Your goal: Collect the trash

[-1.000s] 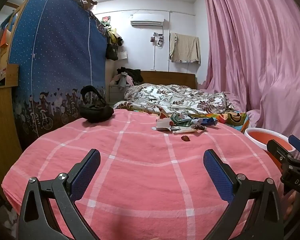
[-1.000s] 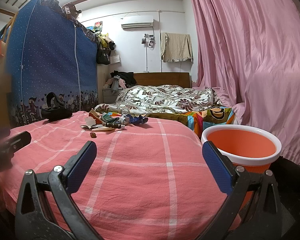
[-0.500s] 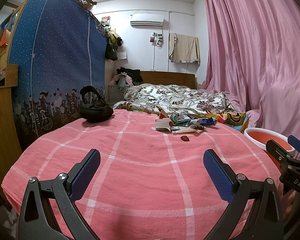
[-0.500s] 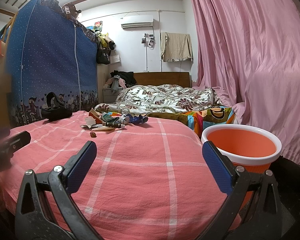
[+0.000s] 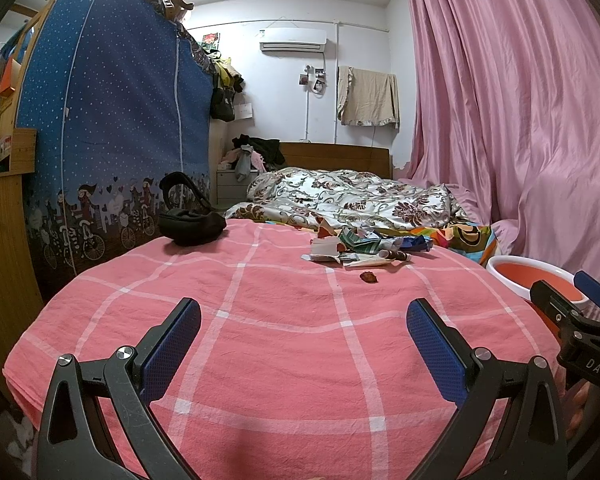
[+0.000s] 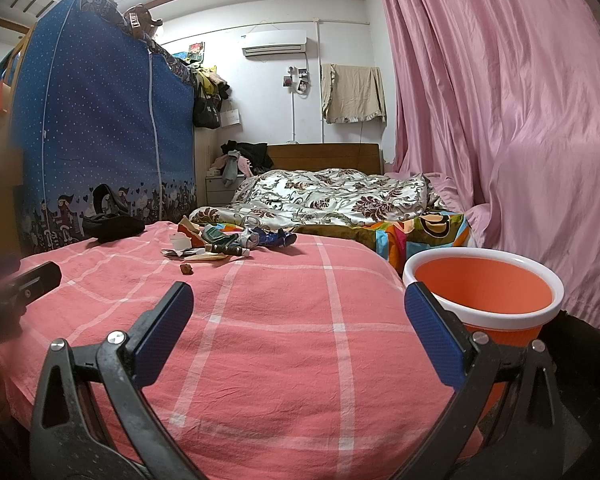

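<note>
Across the far half of the pink checked bedspread [image 5: 284,320] the trash pile [image 5: 364,246] stretches sideways, its long axis running left to right: torn white card at the left end, green and silver wrappers in the middle, a crumpled blue wrapper [image 6: 270,238] at the right. A small brown scrap [image 5: 368,277] lies apart, just in front of it. Left of the pile sits a black bag [image 5: 191,224]; behind it, a floral quilt [image 5: 352,198]. Beside the bed's right edge stands an orange bin [image 6: 484,296] with a white rim. The left gripper [image 5: 303,332] and right gripper [image 6: 298,320] hover over bare bedspread, jaws wide apart, holding nothing.
</note>
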A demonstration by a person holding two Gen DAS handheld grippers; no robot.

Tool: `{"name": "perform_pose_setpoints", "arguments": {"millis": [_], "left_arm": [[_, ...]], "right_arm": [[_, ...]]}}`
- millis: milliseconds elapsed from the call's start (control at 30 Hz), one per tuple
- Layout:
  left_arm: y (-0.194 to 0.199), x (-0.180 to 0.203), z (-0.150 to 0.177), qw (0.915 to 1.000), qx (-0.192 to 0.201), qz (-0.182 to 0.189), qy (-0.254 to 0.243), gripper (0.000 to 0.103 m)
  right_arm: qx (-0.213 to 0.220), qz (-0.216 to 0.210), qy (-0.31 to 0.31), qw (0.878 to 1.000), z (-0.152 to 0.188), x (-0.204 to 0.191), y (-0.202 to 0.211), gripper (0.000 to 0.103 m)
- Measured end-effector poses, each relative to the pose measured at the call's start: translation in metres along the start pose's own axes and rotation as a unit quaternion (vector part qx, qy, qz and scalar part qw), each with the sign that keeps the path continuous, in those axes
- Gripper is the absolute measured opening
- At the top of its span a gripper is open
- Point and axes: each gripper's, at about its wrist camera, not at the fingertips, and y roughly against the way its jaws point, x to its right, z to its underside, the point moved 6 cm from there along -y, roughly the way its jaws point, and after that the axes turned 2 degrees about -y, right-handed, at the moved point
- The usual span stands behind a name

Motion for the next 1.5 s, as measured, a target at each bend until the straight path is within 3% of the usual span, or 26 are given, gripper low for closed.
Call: {"name": "perform_pose_setpoints", "arguments": {"millis": [1500], "left_arm": [[0.0033,-0.0032,-0.0021,1.0,0.0,0.0,-0.001,0.101]], "right_arm": [[-0.001,0.0,-0.002,1.0,0.0015,0.0011,-0.0007,0.103]]}}
